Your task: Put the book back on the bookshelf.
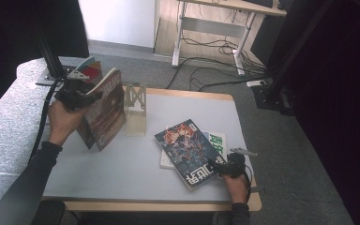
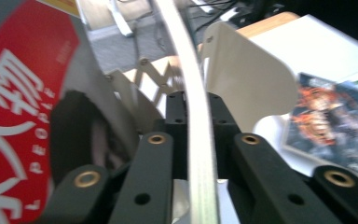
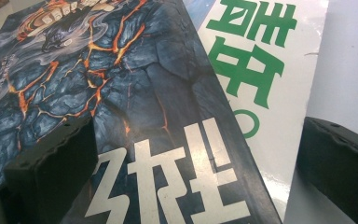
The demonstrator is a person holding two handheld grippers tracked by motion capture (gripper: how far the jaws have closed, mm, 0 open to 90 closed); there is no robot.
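1. Grey-topped surface (image 1: 122,164) with a pale wooden rim: the landmark is the cream metal bookend stand (image 1: 135,112) near its far edge.
2. Left of the stand, the left hand-held gripper (image 1: 82,91) is clenched on the top edge of a thin brown-covered magazine (image 1: 107,110); the left gripper view shows its white page edge (image 2: 198,140) pinched between the black jaws.
3. That magazine is held upright and tilted, its lower corner near the surface's left edge, just beside the stand.
4. Right of the stand and nearer the person, a dark lava-patterned book (image 1: 187,150) lies flat atop a white book with green lettering (image 1: 219,143).
5. Right hand-held gripper (image 1: 225,167) is released, jaws spread over the dark book's near corner at the surface's right edge.
6. Bare surface lies between the stand and the near edge.
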